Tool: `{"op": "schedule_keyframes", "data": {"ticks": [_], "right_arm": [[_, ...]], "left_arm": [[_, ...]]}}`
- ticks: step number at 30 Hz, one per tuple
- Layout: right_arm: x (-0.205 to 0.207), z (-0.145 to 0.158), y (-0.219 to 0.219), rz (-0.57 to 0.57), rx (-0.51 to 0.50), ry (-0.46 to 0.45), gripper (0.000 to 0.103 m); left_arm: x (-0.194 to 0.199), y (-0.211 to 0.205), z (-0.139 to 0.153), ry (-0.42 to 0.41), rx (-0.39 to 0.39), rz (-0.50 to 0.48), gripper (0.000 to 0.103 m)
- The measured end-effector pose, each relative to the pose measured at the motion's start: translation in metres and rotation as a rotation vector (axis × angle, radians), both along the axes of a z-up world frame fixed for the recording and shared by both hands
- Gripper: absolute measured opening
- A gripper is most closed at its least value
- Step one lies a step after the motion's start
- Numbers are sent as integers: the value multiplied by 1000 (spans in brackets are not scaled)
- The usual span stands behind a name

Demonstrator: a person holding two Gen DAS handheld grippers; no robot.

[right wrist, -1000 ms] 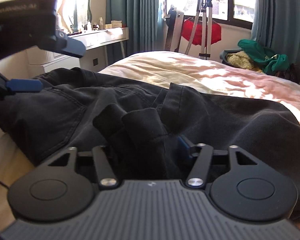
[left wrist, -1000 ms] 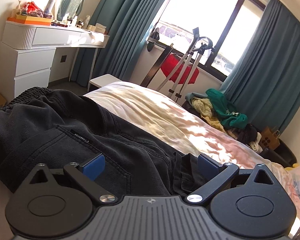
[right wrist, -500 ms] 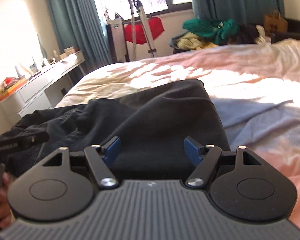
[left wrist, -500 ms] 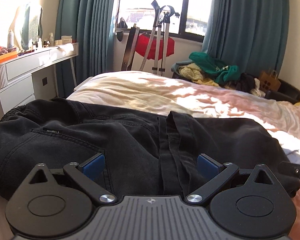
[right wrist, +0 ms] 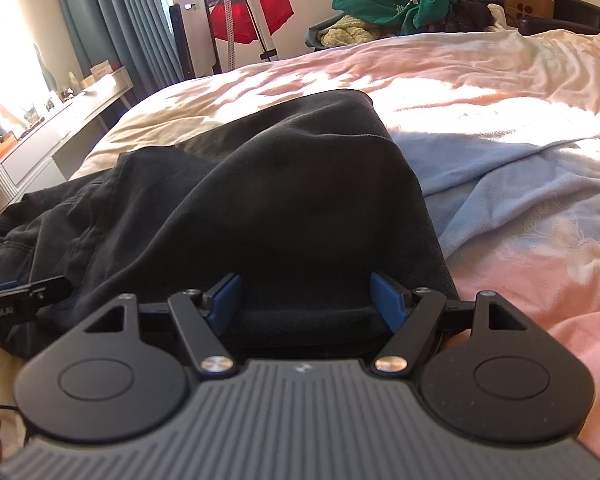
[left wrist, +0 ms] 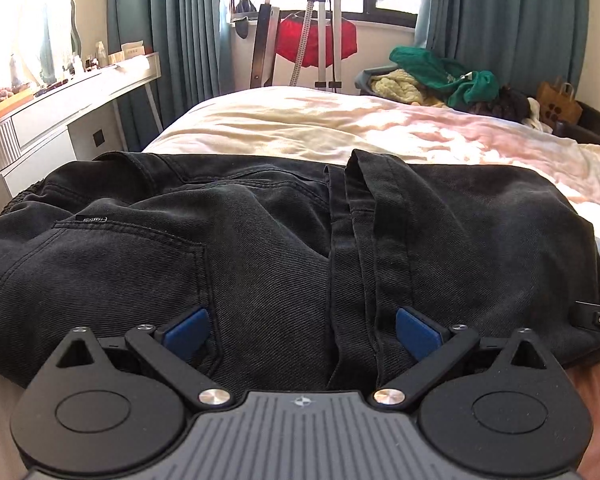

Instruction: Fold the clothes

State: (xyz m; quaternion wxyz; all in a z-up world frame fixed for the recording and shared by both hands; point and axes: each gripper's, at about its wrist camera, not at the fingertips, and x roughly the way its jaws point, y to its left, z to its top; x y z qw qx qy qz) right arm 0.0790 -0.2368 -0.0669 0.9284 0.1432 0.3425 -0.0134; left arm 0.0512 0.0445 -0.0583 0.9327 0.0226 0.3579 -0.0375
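Black jeans (left wrist: pixel 260 240) lie folded across the near side of the bed, with a back pocket at the left and leg hems running down the middle. My left gripper (left wrist: pixel 300 326) hangs low over them, open, its blue pads (left wrist: pixel 184 334) wide apart on either side of the hems. In the right wrist view the jeans (right wrist: pixel 292 200) end in a smooth folded edge. My right gripper (right wrist: pixel 306 296) is open there, with that edge lying between its pads (right wrist: pixel 386 300). A part of each gripper shows in the other's view, the right gripper (left wrist: pixel 596 318) and the left gripper (right wrist: pixel 20 292).
The bed (left wrist: pixel 340 120) carries a pink, cream and pale blue sheet (right wrist: pixel 520 184). A white dressing table (left wrist: pixel 60 112) stands at the left. Beyond the bed are a clothes heap (left wrist: pixel 440 76), a stand with a red cloth (left wrist: pixel 320 40) and a paper bag (right wrist: pixel 528 0).
Both views have rolled level. My right gripper has travelled right along the jeans to their folded end, and the cloth bunched between its pads now lies flat. My left gripper sank nearer the jeans.
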Motion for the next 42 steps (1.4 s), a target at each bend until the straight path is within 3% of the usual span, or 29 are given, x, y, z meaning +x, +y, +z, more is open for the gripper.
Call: {"op": "schedule_keyframes", "data": {"ticks": [8, 12, 15, 17, 21, 25, 27, 32, 33, 36, 38, 42], "right_arm": [[-3, 4, -1, -4, -1, 1, 72], [-6, 6, -3, -14, 9, 5, 72], [-8, 8, -4, -23, 22, 1, 72], [-9, 9, -4, -23, 23, 7, 72], [-11, 12, -4, -29, 25, 7, 72], [-11, 12, -3, -34, 25, 6, 72], [-11, 12, -2, -39, 29, -1, 73], [-10, 17, 2, -9, 46, -36, 72], [-9, 19, 2, -6, 47, -51, 72], [-4, 21, 4, 11, 61, -71, 72], [4, 13, 10, 36, 59, -32, 72], [15, -4, 18, 47, 24, 33, 72]], "left_arm": [[-32, 48, 34, 45, -137, 88, 103], [-48, 104, 44, 103, -371, 197, 103], [-51, 150, 40, 151, -545, 331, 103], [-50, 175, 34, 173, -617, 431, 103], [-36, 208, 22, 190, -639, 580, 103], [-19, 230, 8, 160, -768, 637, 102], [-15, 237, 4, 128, -820, 662, 93], [-8, 252, 10, -29, -752, 758, 72], [-7, 253, 9, -34, -740, 769, 59], [-5, 258, 4, -44, -747, 762, 35], [-7, 257, 8, -79, -735, 748, 28], [-3, 236, 27, -165, -638, 692, 19]]}}
